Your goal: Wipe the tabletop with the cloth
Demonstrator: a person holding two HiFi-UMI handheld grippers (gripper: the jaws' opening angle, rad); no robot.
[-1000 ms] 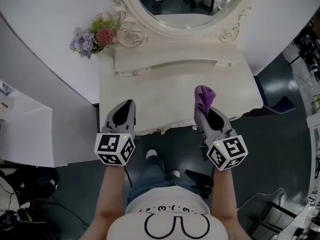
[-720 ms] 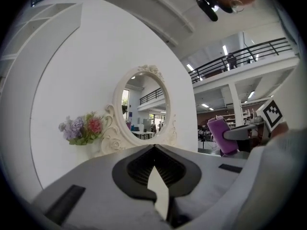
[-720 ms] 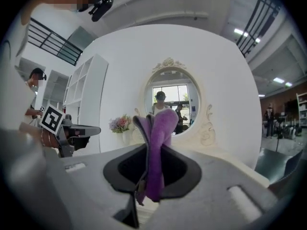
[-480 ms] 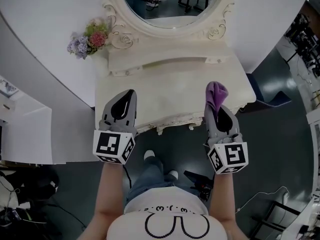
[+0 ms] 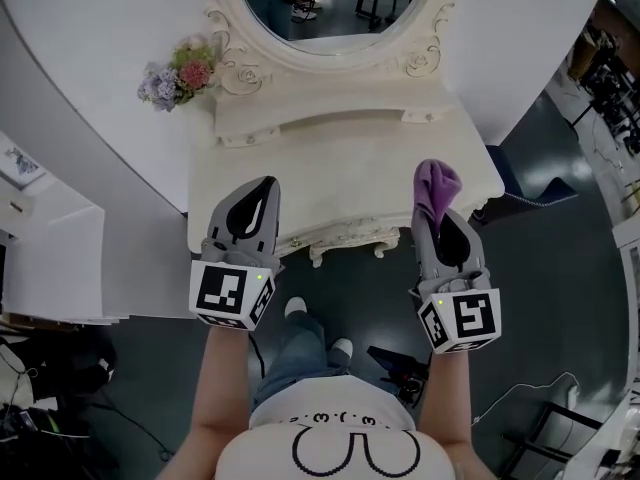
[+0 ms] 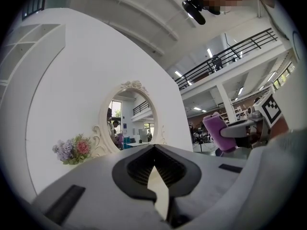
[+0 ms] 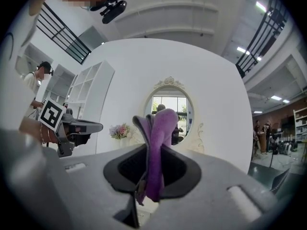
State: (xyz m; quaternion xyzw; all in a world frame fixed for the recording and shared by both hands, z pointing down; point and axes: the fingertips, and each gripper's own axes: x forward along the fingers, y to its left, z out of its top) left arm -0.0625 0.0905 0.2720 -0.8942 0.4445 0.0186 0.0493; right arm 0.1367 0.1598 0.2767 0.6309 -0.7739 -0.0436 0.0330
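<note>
Purple cloth (image 5: 436, 190), bunched and upright, clamped between the jaws of the right gripper (image 5: 434, 214) at centre right of the head view. Just ahead and below, the cream tabletop (image 5: 340, 168), long axis running left to right; contact with it not discernible. Probably a lowering forward, then sweeping leftward. Left gripper (image 5: 262, 192) at centre left, jaws together and empty. Mirror (image 5: 330, 8) and flowers (image 5: 178, 73) towards the top.

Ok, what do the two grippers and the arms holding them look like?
Both the left gripper and right gripper are grey, tapering shells with black inner pads. Each carries a white cube of black square markers. Forearms are bare, no sleeves.
</note>
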